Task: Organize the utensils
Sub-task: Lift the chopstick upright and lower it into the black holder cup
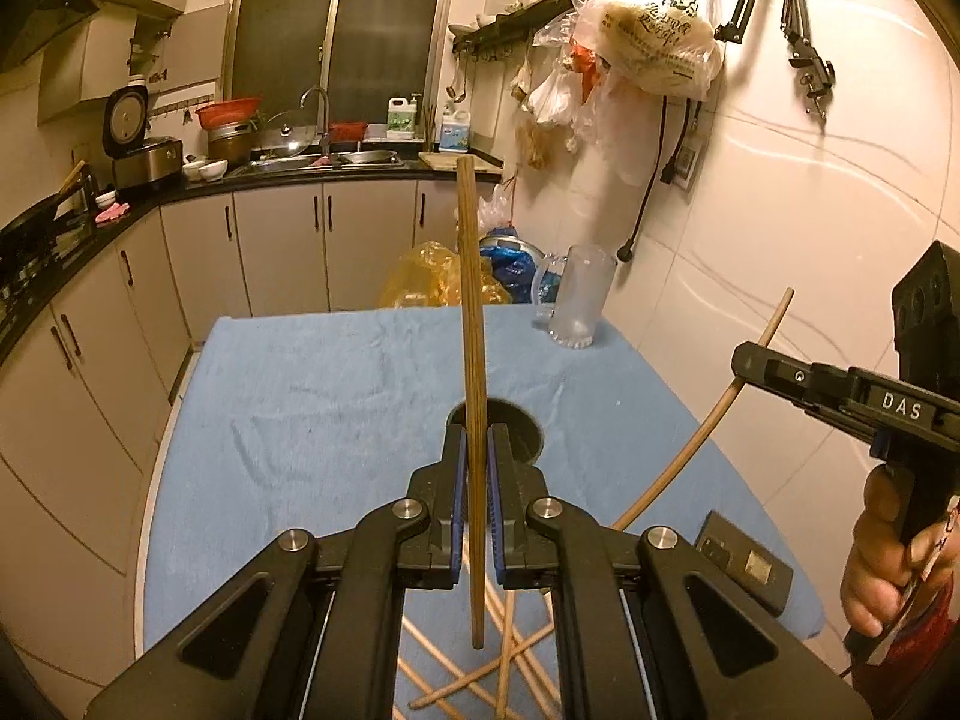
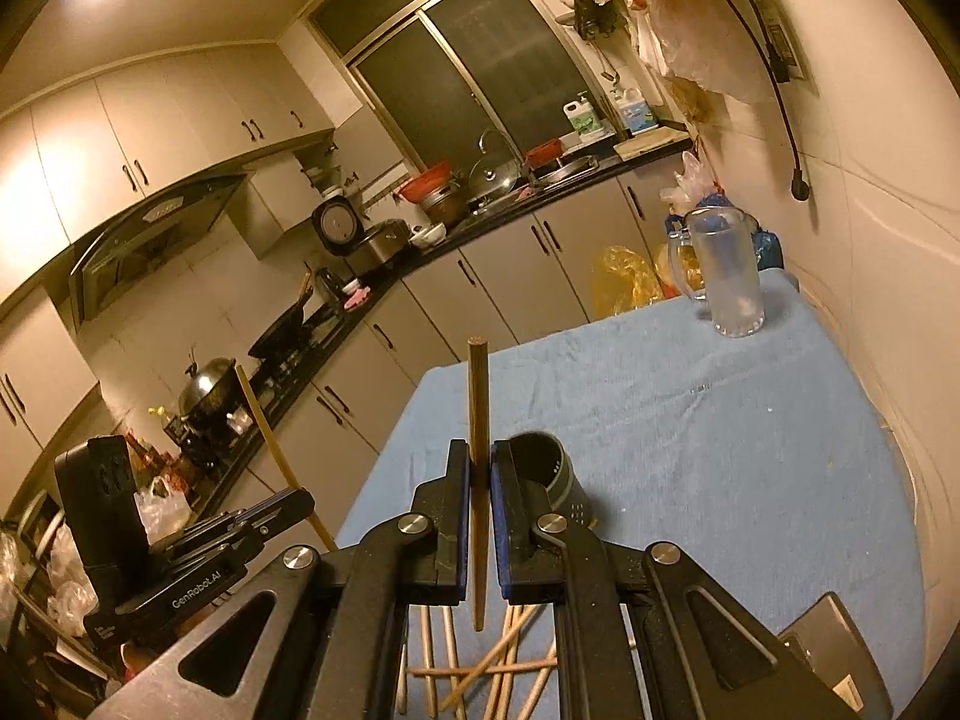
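Holding one dark chopstick upright between its blue pads, the left gripper sits directly above the dark round holder, which stands on the blue cloth covering the tabletop. The jaws are closed against the stick, with almost no gap either side. The chopstick's upper end rises well above the holder; its lower end hangs below the pads on the near side of the holder.

The right gripper is likewise closed on a second dark chopstick, held near vertical. In the right wrist view the holder lies just beside the right-hand finger, touching it in outline; whether there is real contact cannot be told.

From the left wrist view, the right gripper appears well to the right of the holder, with its chopstick seen as a long curved line passing through it. A hand grips its handle.

Loose chopsticks lie crossed in a pile on the cloth on the near side of the holder. A clear glass mug stands upright on the far side of the holder, near the cloth's far right corner. A dark flat device lies on the cloth to the near right of the holder.
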A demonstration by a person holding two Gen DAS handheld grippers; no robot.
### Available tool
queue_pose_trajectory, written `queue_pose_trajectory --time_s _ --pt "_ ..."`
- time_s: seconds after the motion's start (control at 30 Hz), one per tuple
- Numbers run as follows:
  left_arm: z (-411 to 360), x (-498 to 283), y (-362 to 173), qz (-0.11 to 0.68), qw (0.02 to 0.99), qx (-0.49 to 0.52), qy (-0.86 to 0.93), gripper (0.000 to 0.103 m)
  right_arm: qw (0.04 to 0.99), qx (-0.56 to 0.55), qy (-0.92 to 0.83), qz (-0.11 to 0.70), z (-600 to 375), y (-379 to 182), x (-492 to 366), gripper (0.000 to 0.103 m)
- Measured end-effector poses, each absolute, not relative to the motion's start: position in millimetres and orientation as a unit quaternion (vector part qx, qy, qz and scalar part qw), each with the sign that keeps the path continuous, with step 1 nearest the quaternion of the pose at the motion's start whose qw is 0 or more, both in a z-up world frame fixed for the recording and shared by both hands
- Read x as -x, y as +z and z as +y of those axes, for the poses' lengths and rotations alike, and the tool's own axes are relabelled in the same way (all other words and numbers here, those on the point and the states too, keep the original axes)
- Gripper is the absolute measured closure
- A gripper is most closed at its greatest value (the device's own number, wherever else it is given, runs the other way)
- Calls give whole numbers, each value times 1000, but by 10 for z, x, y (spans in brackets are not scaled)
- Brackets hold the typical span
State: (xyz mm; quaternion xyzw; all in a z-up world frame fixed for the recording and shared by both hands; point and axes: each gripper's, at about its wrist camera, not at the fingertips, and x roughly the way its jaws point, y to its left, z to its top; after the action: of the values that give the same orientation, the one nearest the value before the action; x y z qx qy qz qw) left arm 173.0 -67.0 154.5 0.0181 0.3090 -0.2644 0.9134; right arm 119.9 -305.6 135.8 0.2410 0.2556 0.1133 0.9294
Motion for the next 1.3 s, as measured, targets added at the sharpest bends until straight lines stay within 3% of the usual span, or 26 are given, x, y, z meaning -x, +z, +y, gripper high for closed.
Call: queue_pose_trajectory --time_s 0.6,1.3 --pt "-1060 -2442 1987 278 926 24 -253 97 937 -261 75 219 -3324 1680 -1746 96" --pt "-1267 -3027 1024 354 906 56 -225 97 911 -265 66 308 -3192 809 -2432 96"
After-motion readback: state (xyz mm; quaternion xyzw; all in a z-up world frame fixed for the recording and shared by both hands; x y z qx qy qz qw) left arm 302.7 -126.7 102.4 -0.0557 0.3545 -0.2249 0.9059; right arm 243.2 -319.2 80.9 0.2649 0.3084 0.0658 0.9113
